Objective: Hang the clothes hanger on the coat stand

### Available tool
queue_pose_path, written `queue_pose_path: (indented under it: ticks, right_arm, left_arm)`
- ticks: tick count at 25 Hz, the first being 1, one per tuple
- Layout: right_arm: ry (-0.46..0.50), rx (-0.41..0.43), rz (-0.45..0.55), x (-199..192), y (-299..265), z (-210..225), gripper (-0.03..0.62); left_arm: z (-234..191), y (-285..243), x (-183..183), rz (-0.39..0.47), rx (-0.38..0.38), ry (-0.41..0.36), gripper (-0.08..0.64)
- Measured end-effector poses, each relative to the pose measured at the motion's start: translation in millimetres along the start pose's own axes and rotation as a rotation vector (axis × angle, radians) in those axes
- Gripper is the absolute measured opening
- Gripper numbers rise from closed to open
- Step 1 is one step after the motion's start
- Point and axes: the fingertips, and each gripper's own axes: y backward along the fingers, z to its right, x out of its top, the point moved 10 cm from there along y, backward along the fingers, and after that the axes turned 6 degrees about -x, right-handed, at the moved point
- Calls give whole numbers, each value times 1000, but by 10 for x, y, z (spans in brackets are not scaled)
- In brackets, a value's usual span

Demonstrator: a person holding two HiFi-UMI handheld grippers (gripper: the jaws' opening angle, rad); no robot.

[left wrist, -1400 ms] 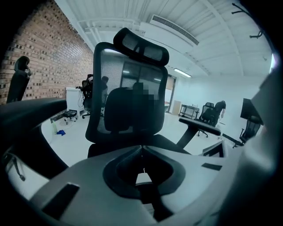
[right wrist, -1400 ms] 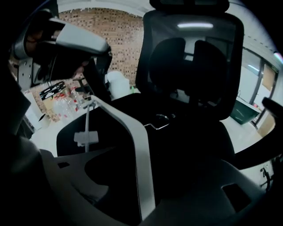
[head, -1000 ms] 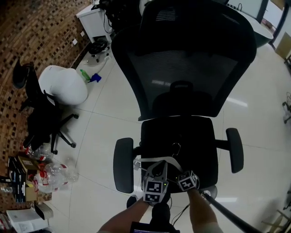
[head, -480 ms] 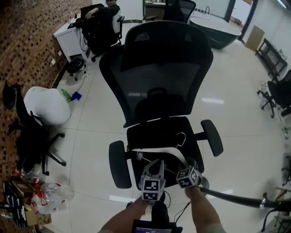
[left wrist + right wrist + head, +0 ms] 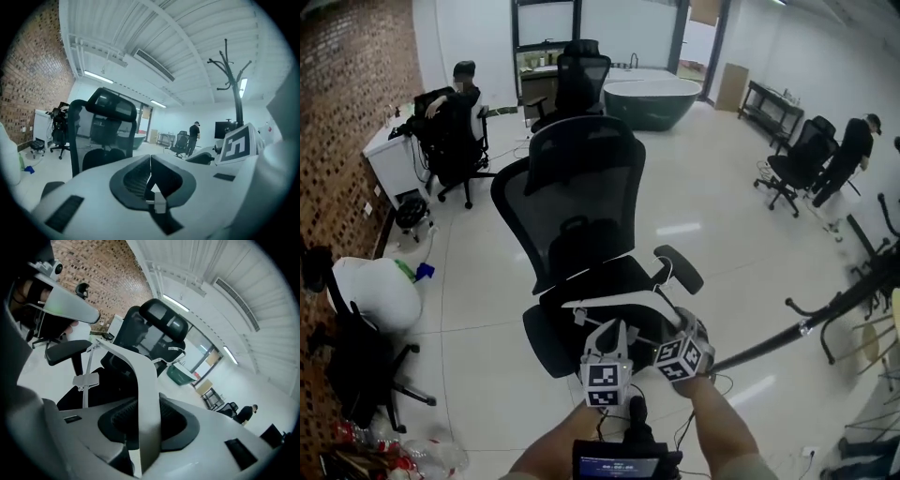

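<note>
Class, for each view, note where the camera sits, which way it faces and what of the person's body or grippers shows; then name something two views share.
Head view: on the person's head, facing forward and down at the office chair; shows both forearms, left gripper and right gripper.
Left gripper view: on the left gripper, facing along its shut, empty jaws towards the coat stand.
Right gripper view: on the right gripper, facing along jaws clamped on the hanger.
Shared: all views show the office chair.
</note>
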Motion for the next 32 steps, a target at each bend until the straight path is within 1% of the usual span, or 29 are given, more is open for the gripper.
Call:
queue_pose_path:
  ticks: [3,6,10,13,15,17,19,22,24,26,29,32]
  right_arm:
    - [9,-71,10,177,778,229,104]
    - [8,-130,8,133,1463,511,104]
    - [-4,-223,-18,-182,2215,964,104]
    - [-7,-283,-56,-546,2641,1279,104]
    - [-15,-316,-72,-870,2950,1464,104]
    - [-30,-345,-87,-1325,3314,1656,104]
    - [-25,-370,-101,-1920,3733,1888,104]
    - [-1,-394,-108,-2846,4291,2276,104]
    - [-1,-404,-109,-3340,4519,2518,104]
    - [-10,-399,-115,-3736,4638,2720,104]
    - [-16,-362,-133,-4245,4712,2886,104]
    - [18,-318,-128,-4571,4691,2921,104]
  left_arm:
    - [407,412,421,41,-67,-32,18]
    - [961,684,716,79,-136,-73,18]
    - [1770,904,912,109,-235,-121,18]
    - [2330,912,890,119,-313,-128,18]
    - [2747,901,827,124,-365,-137,18]
    - [3275,926,788,125,-406,-158,18]
    - [3917,935,655,128,-433,-184,18]
    - [4886,864,381,123,-466,-200,18]
    - [5389,764,234,119,-482,-203,18]
    - [5761,666,106,109,-490,-204,18]
    - [6175,620,-89,72,-489,-217,18]
    - [6437,627,-224,49,-470,-216,18]
